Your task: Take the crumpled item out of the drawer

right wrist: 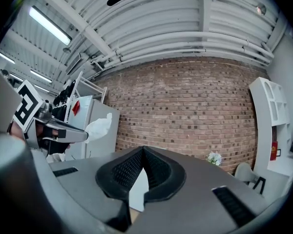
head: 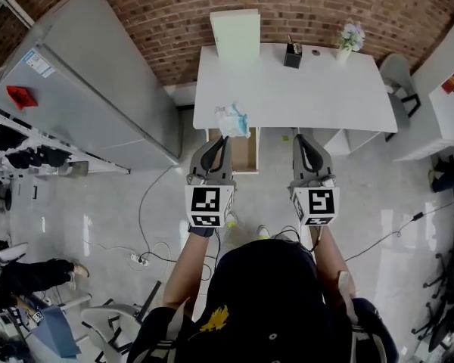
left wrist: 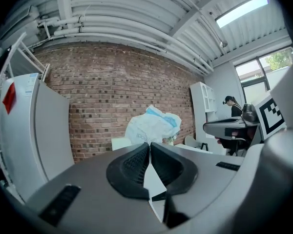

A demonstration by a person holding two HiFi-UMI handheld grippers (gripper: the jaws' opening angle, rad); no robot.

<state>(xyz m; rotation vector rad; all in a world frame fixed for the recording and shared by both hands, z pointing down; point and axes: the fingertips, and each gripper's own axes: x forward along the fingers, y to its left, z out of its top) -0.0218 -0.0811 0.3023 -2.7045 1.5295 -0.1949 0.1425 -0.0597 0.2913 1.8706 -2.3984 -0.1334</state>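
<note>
A crumpled white and blue plastic bag (head: 232, 119) hangs from the tips of my left gripper (head: 225, 136), which is shut on it. It is held above the open wooden drawer (head: 246, 154) at the front of the white table (head: 303, 97). In the left gripper view the bag (left wrist: 154, 126) bulges up just beyond the closed jaws of the left gripper (left wrist: 150, 144). My right gripper (head: 299, 136) hovers to the right of the drawer, shut and holding nothing. In the right gripper view its jaws meet at the tips (right wrist: 143, 149), and the bag (right wrist: 98, 126) shows at far left.
On the table stand a pale green box (head: 236, 35), a black pen holder (head: 293, 54) and a small flower vase (head: 351, 38). A grey cabinet (head: 83, 89) lies to the left, a chair (head: 399, 78) to the right. Cables (head: 147, 255) run over the floor.
</note>
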